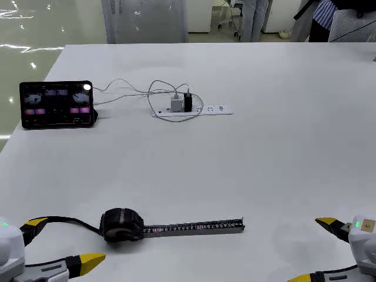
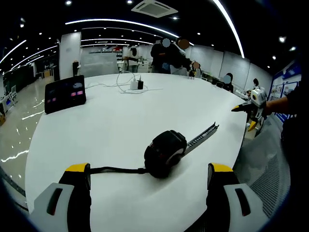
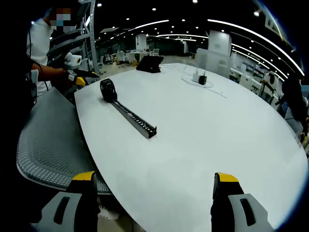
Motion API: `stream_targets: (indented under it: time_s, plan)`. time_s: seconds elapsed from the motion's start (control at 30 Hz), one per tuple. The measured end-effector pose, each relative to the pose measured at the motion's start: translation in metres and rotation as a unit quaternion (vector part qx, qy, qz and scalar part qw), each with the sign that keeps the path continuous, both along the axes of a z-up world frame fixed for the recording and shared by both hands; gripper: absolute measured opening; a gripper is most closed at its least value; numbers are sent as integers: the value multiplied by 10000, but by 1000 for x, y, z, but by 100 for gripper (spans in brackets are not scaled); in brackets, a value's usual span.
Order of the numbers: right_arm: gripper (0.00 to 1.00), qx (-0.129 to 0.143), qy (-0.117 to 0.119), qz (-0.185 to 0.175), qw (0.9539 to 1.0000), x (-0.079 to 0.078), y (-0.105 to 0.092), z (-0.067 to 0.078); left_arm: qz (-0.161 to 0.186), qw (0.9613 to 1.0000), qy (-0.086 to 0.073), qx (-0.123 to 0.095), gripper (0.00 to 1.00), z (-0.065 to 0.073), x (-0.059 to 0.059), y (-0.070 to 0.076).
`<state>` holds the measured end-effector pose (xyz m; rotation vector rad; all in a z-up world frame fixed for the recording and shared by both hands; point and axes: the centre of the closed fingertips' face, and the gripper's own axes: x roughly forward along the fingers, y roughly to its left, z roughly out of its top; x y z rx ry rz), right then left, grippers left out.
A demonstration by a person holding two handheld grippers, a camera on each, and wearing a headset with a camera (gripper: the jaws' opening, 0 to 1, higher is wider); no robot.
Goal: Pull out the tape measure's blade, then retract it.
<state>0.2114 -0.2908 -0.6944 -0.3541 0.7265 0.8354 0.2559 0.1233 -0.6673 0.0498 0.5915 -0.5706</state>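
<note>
White table (image 1: 276, 147), black tape measure (image 1: 121, 224) lying on it near the front edge, case on its side. The blade (image 1: 197, 227) is out, flat on the table, running right from the tape measure to its end hook. A thin black strap (image 1: 64, 220) runs left from the tape measure toward the left gripper (image 1: 63, 241). That gripper sits just left of the tape measure, yellow-tipped jaws spread wide, nothing between them. The strap end reaches one jaw tip; can't tell if it touches. In the left gripper view the tape measure sits just ahead of the two jaws, not pinched. The right gripper (image 1: 314, 249) is well to the right of the tape measure, past the blade end and apart from it, jaws also spread and gripping nothing. Far behind the tape measure, to the left, a tablet (image 1: 56, 104) stands propped with its screen lit. Behind the tape measure and a bit right lies a white power strip (image 1: 202, 110) with a white and a black plug in it, and loose cables (image 1: 135, 91) running to the tablet. A grey mesh chair (image 3: 48, 145) is at the table edge on the near side of the tape measure.
</note>
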Motion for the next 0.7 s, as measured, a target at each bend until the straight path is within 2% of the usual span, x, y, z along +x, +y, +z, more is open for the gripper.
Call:
stream_targets:
  time_s: [0.07,0.13,0.17,0.23,0.33,0.4,0.57,0.7]
  plan:
    - [99,-106,-45,182,9998,8,3,3,55,10000,-32,-3,99,2,4,-7]
    - [99,-126,-93,324,9994,16,7,8,75,9999,45,57,99,-1,6,-13]
    - [99,-146,-107,367,9992,19,9,9,101,9999,41,16,99,-1,7,-15]
    - [99,-197,-116,501,9985,26,15,12,193,9998,17,-31,99,-1,11,-21]
    - [99,-251,-132,736,9969,34,24,14,246,9997,-46,55,99,-4,17,-29]
    - [99,-320,-88,865,9957,38,28,12,333,9994,-31,124,99,-7,20,-34]
    - [99,-458,-57,1138,9924,51,35,8,409,9991,-27,103,99,-13,25,-47]
    - [99,-570,8,1242,9906,59,36,3,544,9985,-47,106,99,-21,28,-51]
